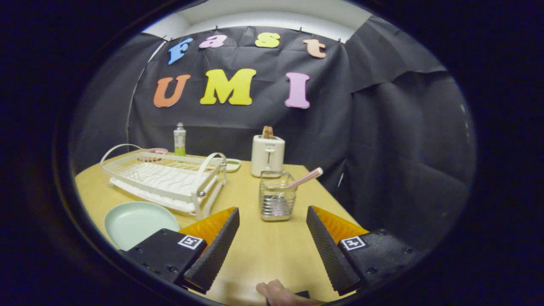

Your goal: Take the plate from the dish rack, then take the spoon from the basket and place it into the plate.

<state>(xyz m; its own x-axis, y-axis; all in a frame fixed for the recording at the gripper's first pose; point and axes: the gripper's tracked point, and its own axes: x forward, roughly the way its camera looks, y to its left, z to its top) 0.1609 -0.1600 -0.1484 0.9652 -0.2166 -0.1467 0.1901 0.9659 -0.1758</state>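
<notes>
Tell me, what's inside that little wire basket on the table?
The small wire basket holds a spoon with a pink handle leaning out over its rim. The bowl end is blurred behind the wires. The open fingers hover short of it.

No word, brand or number can be read on any object on the table. Square black-and-white coded markers, not letters, sit one on each side of the gripper: the left marker and the right marker, each on the dark body just behind a finger. The fingers stand spread wide apart and grip nothing, with the wire basket just ahead of their tips. The toaster carries a small dark mark on its front, near the top, too small to read. The bottle by the wall bears a green and white label whose print is blurred.
</notes>
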